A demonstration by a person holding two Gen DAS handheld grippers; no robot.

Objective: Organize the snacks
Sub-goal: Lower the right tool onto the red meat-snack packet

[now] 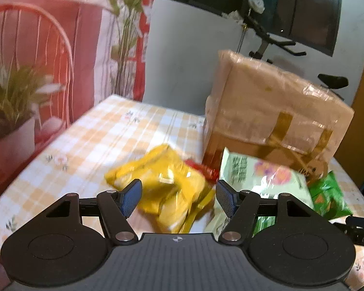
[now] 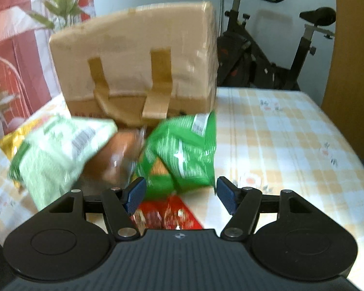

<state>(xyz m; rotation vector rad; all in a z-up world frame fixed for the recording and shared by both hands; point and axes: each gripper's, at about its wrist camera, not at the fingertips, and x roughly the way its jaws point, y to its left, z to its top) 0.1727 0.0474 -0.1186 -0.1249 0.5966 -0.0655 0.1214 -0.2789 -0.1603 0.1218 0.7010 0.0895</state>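
A heap of snack packs lies on the checked tablecloth in front of a taped cardboard box. My left gripper hangs open just above a crumpled yellow bag; the pads do not press it. Beside it lie a small red packet, a pale green bag and a bright green bag. My right gripper is open over the bright green bag and a red packet. Left of them sit a brown item in clear wrap and the pale green bag.
The cardboard box stands tall behind the heap. An exercise bike is behind the table on the right; a potted plant and a red wire chair are off its left edge. Bare tablecloth stretches to the right.
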